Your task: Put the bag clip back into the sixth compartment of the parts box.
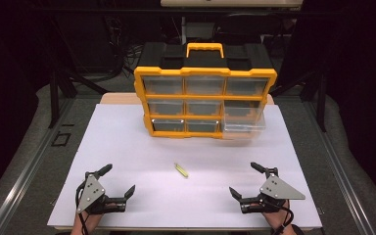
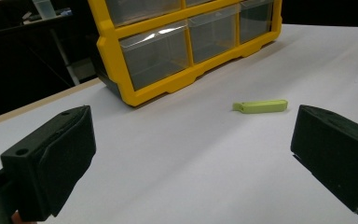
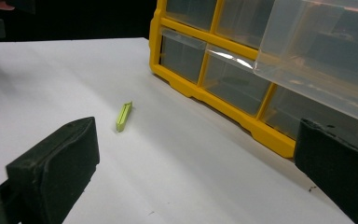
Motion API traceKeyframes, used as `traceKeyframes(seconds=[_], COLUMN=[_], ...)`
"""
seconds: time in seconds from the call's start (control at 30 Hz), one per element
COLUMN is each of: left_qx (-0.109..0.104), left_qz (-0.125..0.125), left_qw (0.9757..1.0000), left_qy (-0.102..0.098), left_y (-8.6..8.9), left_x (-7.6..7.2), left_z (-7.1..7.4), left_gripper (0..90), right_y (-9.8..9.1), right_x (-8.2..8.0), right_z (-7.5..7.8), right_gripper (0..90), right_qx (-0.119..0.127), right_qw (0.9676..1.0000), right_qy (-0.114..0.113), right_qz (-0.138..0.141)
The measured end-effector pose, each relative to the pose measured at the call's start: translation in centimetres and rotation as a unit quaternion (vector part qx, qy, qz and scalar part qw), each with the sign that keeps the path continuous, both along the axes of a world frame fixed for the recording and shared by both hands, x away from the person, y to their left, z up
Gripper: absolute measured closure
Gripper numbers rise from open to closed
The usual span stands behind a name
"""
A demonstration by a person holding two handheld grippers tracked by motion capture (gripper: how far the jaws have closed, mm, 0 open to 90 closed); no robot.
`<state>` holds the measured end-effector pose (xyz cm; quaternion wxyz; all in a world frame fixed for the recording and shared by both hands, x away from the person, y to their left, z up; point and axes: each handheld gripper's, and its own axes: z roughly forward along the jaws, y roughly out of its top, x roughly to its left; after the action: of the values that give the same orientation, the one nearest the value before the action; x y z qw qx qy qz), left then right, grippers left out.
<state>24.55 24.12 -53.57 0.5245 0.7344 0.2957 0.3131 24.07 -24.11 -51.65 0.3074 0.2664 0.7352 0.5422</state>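
White table [image 1: 127, 147] in a dark room, yellow organizer [image 1: 205, 100] at its back (one drawer [image 1: 244, 122] pulled out). Nearer: green strip [image 1: 181, 170]; left gripper [image 1: 118, 181], right gripper [image 1: 244, 181], both spread, empty.

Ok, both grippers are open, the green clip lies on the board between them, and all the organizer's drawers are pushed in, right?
Not quite: one drawer, at the organizer's right side, is pulled out, as the high view shows. The rest holds: left gripper and right gripper open, green clip between them.
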Motion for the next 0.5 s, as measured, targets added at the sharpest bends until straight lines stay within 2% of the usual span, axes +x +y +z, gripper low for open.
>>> traceKeyframes(seconds=[0.13,0.33,0.5], left_qx=[0.002,0.001,0.000], left_qz=[-0.001,-0.003,-0.004], left_qw=[1.0000,1.0000,1.0000], left_qy=[-0.001,0.000,-0.001], left_y=[0.0,0.0,-0.2], left_x=[-0.1,0.1,-0.1], left_z=[0.0,0.0,0.0], left_gripper=[0.0,0.0,0.0], right_y=[0.1,0.6,1.1], right_x=[0.0,0.4,0.6], right_z=[0.0,-0.1,-0.2], right_gripper=[0.0,0.0,0.0], right_qx=[-0.001,-0.005,-0.006], right_qw=[1.0000,0.9997,0.9996], right_qy=[0.005,0.024,0.029], right_qz=[0.002,0.000,0.000])
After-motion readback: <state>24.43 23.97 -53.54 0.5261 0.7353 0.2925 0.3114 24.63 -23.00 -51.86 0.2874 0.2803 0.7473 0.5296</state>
